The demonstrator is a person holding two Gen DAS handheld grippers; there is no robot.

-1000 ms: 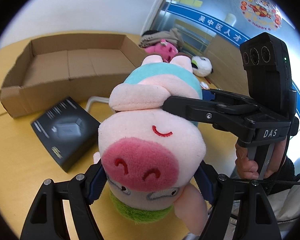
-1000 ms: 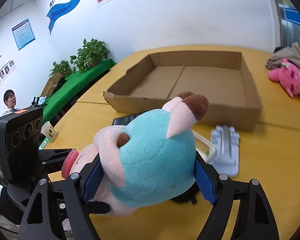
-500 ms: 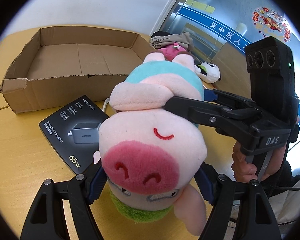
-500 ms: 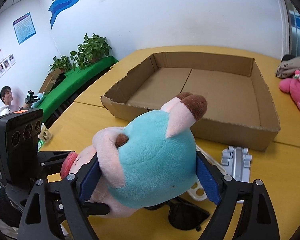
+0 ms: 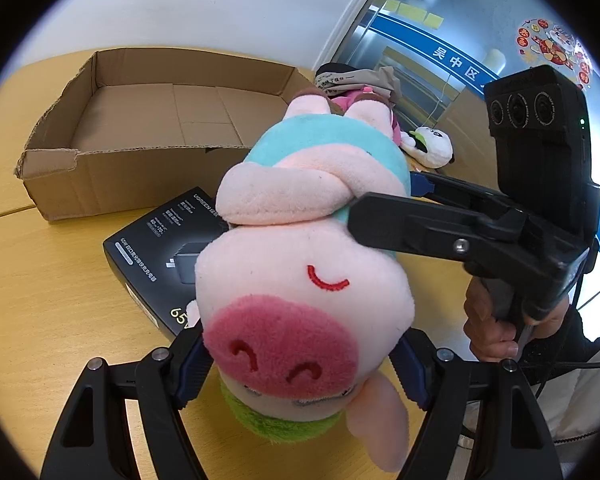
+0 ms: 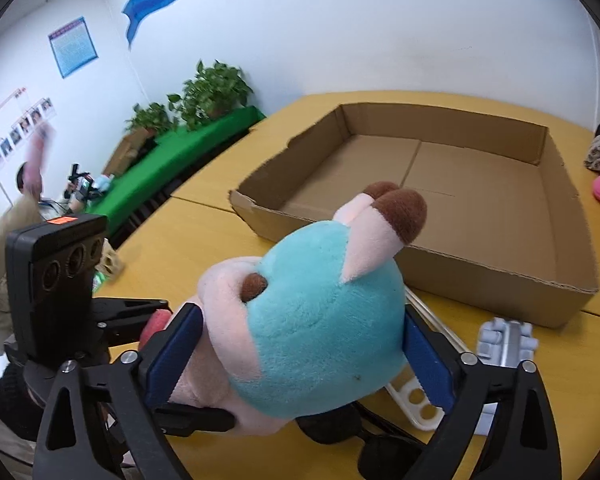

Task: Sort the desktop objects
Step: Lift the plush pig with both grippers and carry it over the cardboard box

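Above the yellow tabletop [image 5: 40,280], I grip one pink-and-teal plush pig [image 5: 300,280] with left tool [image 5: 300,364] on head, right tool [image 6: 296,356] on body, steadying its carry toward the shallow brown cardboard box [image 6: 480,200].

I saw bright, even daylight, heavy fisheye bending with black corners, and motion blur on the seated person [image 6: 28,184].
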